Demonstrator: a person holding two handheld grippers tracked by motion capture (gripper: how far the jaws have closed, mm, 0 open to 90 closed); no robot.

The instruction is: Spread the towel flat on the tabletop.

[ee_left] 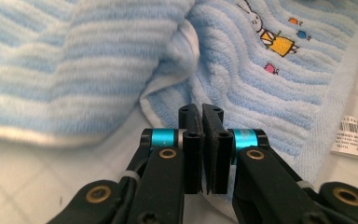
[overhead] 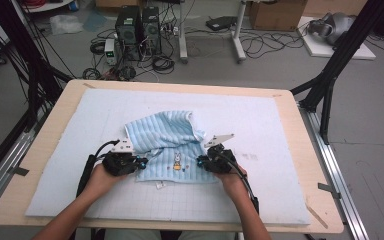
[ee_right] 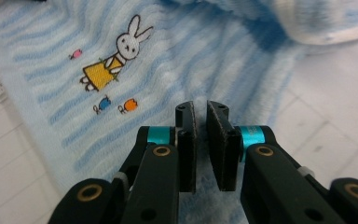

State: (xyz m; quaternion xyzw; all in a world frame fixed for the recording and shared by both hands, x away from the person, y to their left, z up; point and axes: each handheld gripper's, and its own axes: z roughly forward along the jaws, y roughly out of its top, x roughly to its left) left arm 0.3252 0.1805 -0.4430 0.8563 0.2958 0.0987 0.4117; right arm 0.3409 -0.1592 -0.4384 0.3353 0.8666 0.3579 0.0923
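Blue striped terry towel (overhead: 167,145) w/ rabbit embroidery (overhead: 177,161) lies mid-mat on white gridded foam pad (overhead: 270,130), far part bunched and partly folded over, so fold looks begun, not finished. Left gripper (overhead: 141,163) clamped on near-left edge; right gripper (overhead: 200,162) nipped shut on near-right edge. Soft, ribbed pile; paper tag (overhead: 159,185) at near hem.

Even, soft light falls from overhead, casting faint shadows and no glare. The high view is slightly grainy yet sharp. In both gripper views the towel (ee_left: 74,56) blurs at the far edges, while the tongs stay crisp.
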